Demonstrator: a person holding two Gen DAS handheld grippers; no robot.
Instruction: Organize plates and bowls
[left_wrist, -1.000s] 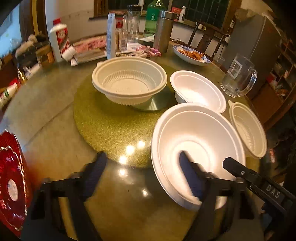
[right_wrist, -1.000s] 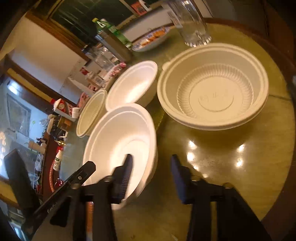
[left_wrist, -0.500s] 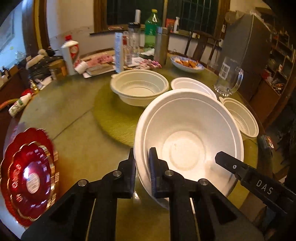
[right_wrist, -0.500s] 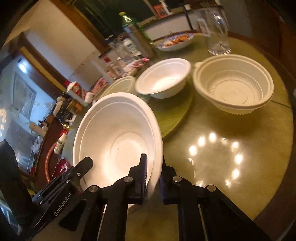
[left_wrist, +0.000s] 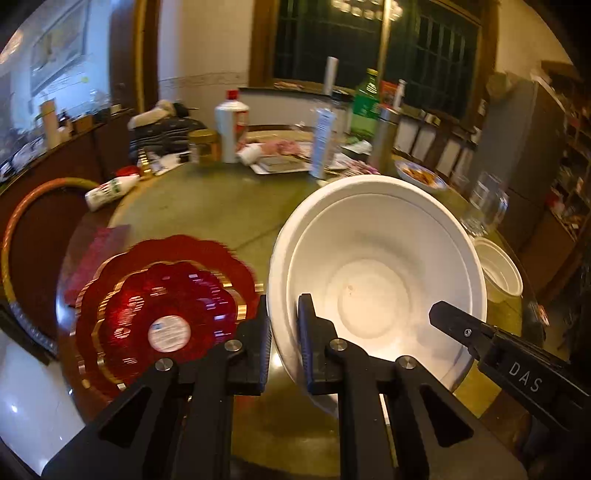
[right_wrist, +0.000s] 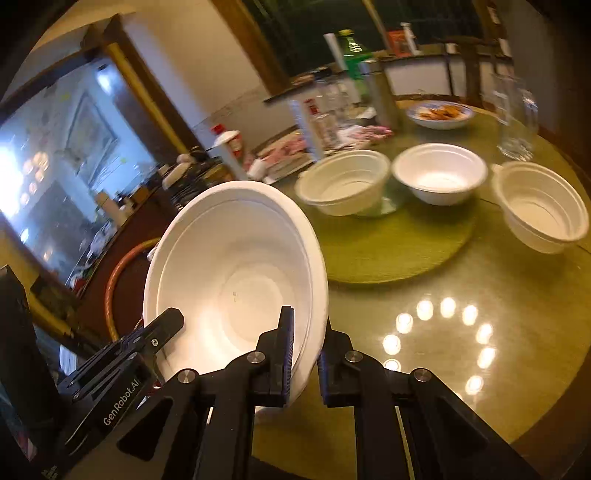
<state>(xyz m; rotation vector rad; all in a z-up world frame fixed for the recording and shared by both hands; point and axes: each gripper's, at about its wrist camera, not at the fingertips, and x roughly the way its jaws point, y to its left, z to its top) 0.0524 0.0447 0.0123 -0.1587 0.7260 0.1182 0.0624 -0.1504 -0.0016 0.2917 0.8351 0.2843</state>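
Aloft, nested white bowls, empty.

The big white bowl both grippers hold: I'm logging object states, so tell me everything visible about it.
The big white bowl looks like matte foam, round and deep with a flat bottom and a thin rim. A second rim line inside hints at two nested bowls. It is empty, lifted and tilted. The left gripper pinches its rim on one side, the right gripper the opposite side, one finger inside and one outside. Red plates lie beside it.
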